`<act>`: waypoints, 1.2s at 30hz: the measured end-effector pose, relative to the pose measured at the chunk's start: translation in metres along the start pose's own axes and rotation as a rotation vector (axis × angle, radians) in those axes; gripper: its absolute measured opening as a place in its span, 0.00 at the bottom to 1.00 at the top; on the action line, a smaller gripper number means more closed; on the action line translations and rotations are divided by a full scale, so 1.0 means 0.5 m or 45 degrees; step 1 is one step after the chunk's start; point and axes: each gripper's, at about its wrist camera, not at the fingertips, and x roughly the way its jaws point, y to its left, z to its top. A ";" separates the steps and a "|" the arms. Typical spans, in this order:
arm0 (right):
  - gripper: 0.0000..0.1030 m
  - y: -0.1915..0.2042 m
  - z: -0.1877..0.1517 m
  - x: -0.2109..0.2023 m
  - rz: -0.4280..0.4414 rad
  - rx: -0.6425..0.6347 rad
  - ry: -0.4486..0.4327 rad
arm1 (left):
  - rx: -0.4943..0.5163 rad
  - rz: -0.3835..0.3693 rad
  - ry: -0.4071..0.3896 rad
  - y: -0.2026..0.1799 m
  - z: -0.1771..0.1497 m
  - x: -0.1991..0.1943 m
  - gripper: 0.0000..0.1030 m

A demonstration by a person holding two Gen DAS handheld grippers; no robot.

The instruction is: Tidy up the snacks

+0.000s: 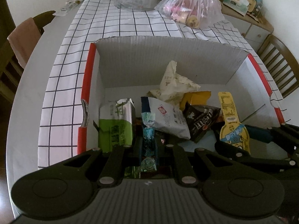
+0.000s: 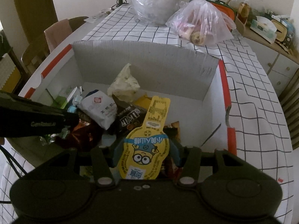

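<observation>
Surface: a table under a white grid-checked tablecloth (image 1: 119,28), filling the upper half of both views.
Box: one open white cardboard box (image 1: 168,56) with red edges, centre frame, holding the snacks.
Left gripper (image 1: 148,145): jaws closed tight on one blue-wrapped candy (image 1: 148,130), low centre in the left view, just above the box contents.
Right gripper (image 2: 145,153): jaws partway apart, one yellow Minions packet (image 2: 147,149) standing between them; whether the pads press it I cannot tell.
Counted in box: one green-and-white carton (image 1: 115,125), one white pouch (image 1: 168,119), one M&M's bag (image 1: 201,121), one crumpled pale wrapper (image 1: 173,82).
Background: two plastic bags (image 1: 190,7) at upper centre.
</observation>
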 end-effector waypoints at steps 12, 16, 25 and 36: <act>0.73 -0.007 -0.004 -0.051 0.007 0.053 -0.081 | 0.016 -0.014 -0.050 -0.011 -0.015 -0.042 0.20; 0.79 -0.009 -0.010 -0.076 0.014 0.069 -0.110 | 0.008 -0.013 -0.077 -0.010 -0.025 -0.065 0.28; 0.90 -0.017 -0.027 -0.150 0.036 0.117 -0.193 | -0.016 -0.039 -0.187 -0.005 -0.056 -0.140 0.64; 1.00 -0.020 -0.058 -0.241 0.064 0.131 -0.307 | -0.030 -0.058 -0.296 -0.014 -0.095 -0.227 0.69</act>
